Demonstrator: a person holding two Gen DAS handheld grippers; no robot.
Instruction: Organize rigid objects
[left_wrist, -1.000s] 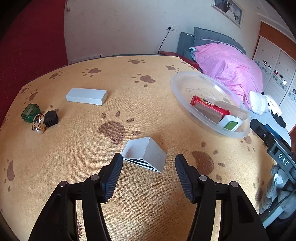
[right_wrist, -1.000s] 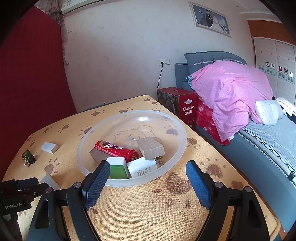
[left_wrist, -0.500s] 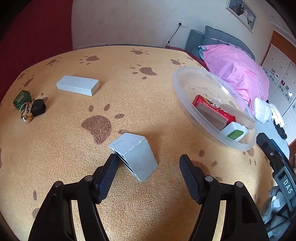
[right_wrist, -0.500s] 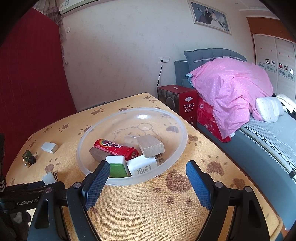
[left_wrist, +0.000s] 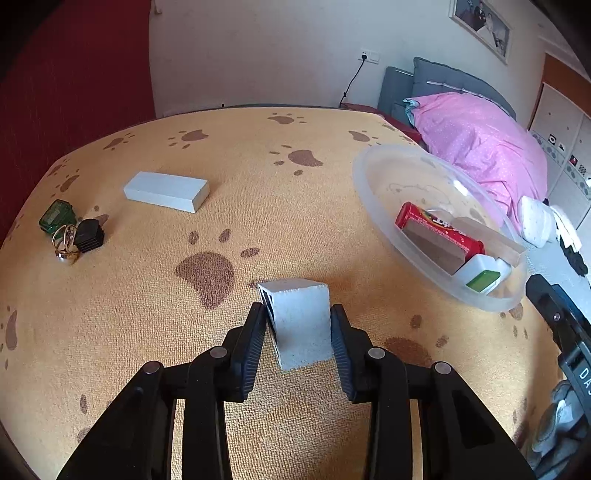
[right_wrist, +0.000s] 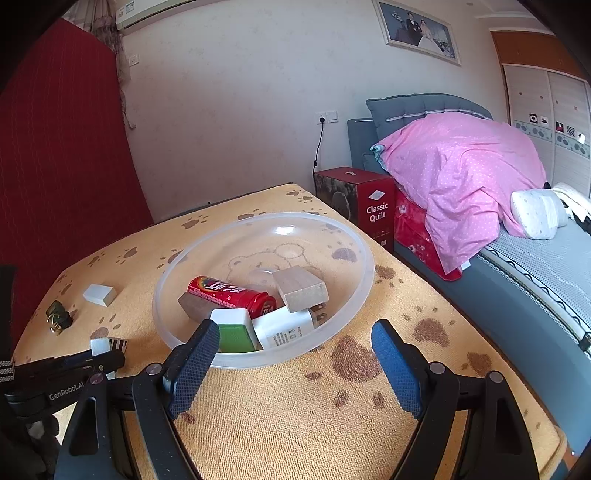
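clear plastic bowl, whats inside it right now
In the clear plastic bowl: a red can, a wooden block, a brown block, a green-and-white box and a white labelled box. Anything beneath them is hidden.

A home bedroom: a grey upholstered bed (right_wrist: 535, 280) heaped with a pink dotted quilt (right_wrist: 458, 173), a framed wedding portrait (right_wrist: 417, 31) on the pale wall, patterned wardrobe doors (right_wrist: 546, 122) beside it.

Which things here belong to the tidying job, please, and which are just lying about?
Job: grey hollow block in the left hand-held gripper, long grey block, key bunch, clear basin already holding rigid items.
Lying about: pink quilt, red quilt box.
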